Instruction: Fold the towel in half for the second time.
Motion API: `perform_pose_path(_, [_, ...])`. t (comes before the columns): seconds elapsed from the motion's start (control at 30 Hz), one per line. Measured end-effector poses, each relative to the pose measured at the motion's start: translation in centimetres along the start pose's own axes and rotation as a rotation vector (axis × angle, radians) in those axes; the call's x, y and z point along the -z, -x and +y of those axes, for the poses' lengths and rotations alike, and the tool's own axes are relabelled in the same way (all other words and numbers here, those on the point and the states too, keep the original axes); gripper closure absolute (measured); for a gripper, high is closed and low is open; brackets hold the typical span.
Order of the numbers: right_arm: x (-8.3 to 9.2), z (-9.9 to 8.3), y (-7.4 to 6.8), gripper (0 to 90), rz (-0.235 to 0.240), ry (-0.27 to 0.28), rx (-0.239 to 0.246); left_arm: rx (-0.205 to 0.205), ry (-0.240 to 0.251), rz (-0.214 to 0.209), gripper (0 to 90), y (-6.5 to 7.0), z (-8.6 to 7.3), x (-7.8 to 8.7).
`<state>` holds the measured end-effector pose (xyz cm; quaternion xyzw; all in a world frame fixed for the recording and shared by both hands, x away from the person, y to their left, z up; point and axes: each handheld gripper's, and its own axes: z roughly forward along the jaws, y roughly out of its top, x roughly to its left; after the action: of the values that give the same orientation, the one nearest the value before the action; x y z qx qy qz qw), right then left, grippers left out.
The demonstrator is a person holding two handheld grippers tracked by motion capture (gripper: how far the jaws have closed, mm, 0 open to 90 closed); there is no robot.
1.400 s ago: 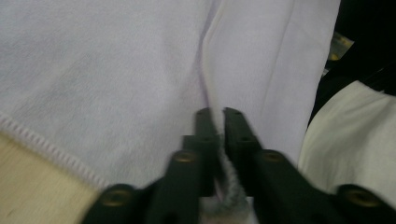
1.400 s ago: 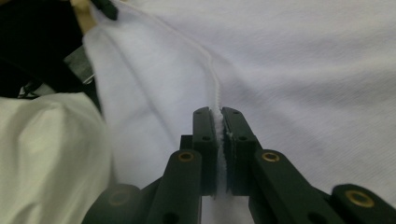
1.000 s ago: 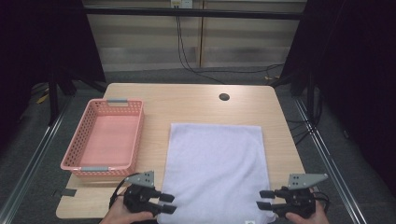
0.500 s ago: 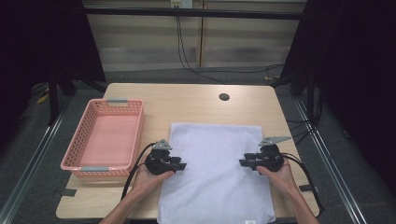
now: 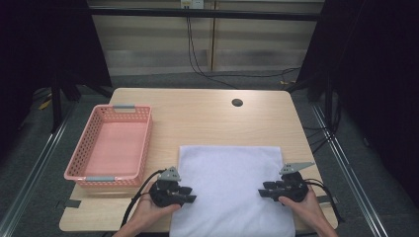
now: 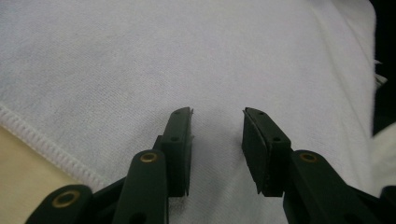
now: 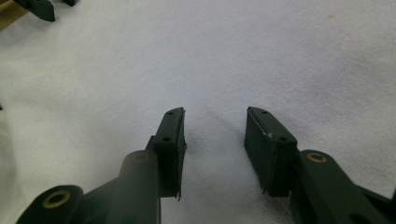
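High view, desk: the pale wooden desk (image 5: pixel 207 118) takes up the middle of the scene, rounded corners, a small dark round hole (image 5: pixel 237 102) near its far edge.
Towel: the white towel (image 5: pixel 230 187) lies flat on the near right part of the desk, its near end reaching the near edge, its stitched hem (image 6: pixel 51 149) running over bare wood in the left gripper view.
Basket: a pink plastic basket (image 5: pixel 81 158) stands on the left of the desk, just beside the towel's far left corner and not touching it, with grey handles at both ends.
Left gripper: the left gripper (image 5: pixel 190 195) is down at the towel's left edge, pointing inward across the cloth, the person's hand behind it.
Left fingers: the fingers (image 6: pixel 180 140) stand apart over white cloth and have just been closing; nothing is pinched between them, only flat towel shows in the gap.
Right gripper: the right gripper (image 5: pixel 264 190) sits opposite at the towel's right edge, also aimed inward, well apart from the left one.
Right fingers: the fingers (image 7: pixel 170 140) are apart too, low over the towel with flat cloth in the gap; whether the tips touch it I cannot tell.
Cables: a black cable (image 5: pixel 136 202) trails off the left gripper toward the near edge of the desk.
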<state>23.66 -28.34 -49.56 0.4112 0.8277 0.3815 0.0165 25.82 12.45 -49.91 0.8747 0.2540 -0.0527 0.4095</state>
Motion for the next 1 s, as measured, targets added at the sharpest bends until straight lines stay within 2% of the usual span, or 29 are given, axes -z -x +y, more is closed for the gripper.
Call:
perform_pose_path(0.13, [0.8,-1.1,-1.3,58.3,0.026,-0.029,0.018,-0.003,-0.019,-0.048,62.5,1.5,-1.2,0.7])
perform_pose_path(0.17, [0.9,-1.3,-1.6,58.3,0.035,-0.035,0.018,0.009,-0.025,-0.069,62.6,1.7,-1.4,0.9])
perform_pose_path(0.23, [1.1,-1.5,-2.1,58.7,0.050,-0.056,0.027,-0.019,-0.040,-0.080,62.6,1.9,-1.5,1.1])
perform_pose_path(0.3, [1.3,-1.4,-2.1,58.3,0.043,-0.050,0.020,-0.007,-0.027,-0.062,61.4,1.6,-1.0,1.3])
perform_pose_path(0.33, [1.4,-1.2,-2.0,58.0,0.028,-0.037,0.021,-0.009,0.004,-0.024,59.3,1.1,-0.4,1.4])
perform_pose_path(0.43, [2.7,0.1,-0.3,57.4,-0.043,0.073,-0.011,0.015,0.083,0.044,58.7,-0.7,1.7,1.5])
perform_pose_path(0.53, [3.4,1.6,1.7,56.2,-0.127,0.121,-0.017,0.070,0.099,0.117,57.0,-3.1,3.2,0.6])
perform_pose_path(0.57, [3.5,2.2,2.7,54.3,-0.169,0.134,-0.026,0.076,0.098,0.123,55.9,-3.7,3.4,0.4])
perform_pose_path(0.6, [3.5,2.4,3.4,53.7,-0.175,0.141,-0.040,0.102,0.125,0.138,55.9,-4.4,3.6,0.1])
perform_pose_path(0.63, [3.3,2.8,4.5,52.1,-0.197,0.147,-0.050,0.140,0.141,0.131,55.6,-4.8,3.7,0.0])
perform_pose_path(0.67, [3.0,3.1,5.3,51.6,-0.226,0.149,-0.058,0.148,0.153,0.121,55.0,-5.1,3.7,0.0])
perform_pose_path(0.73, [2.4,3.3,6.8,49.8,-0.235,0.145,-0.082,0.147,0.140,0.147,55.0,-5.5,3.7,-0.2])
perform_pose_path(0.8, [1.5,3.5,8.3,48.9,-0.243,0.123,-0.101,0.150,0.137,0.156,54.4,-5.9,3.6,-0.2])
perform_pose_path(0.87, [1.0,3.5,8.9,48.6,-0.240,0.118,-0.117,0.150,0.132,0.154,53.9,-6.2,3.4,-0.2])
perform_pose_path(0.93, [0.3,3.5,9.5,49.0,-0.211,0.108,-0.125,0.149,0.126,0.162,52.2,-6.4,3.4,-0.3])
perform_pose_path(1.0, [-0.2,3.4,9.6,61.4,-0.197,0.099,-0.126,0.151,0.127,0.169,51.4,-6.5,3.3,-0.3])
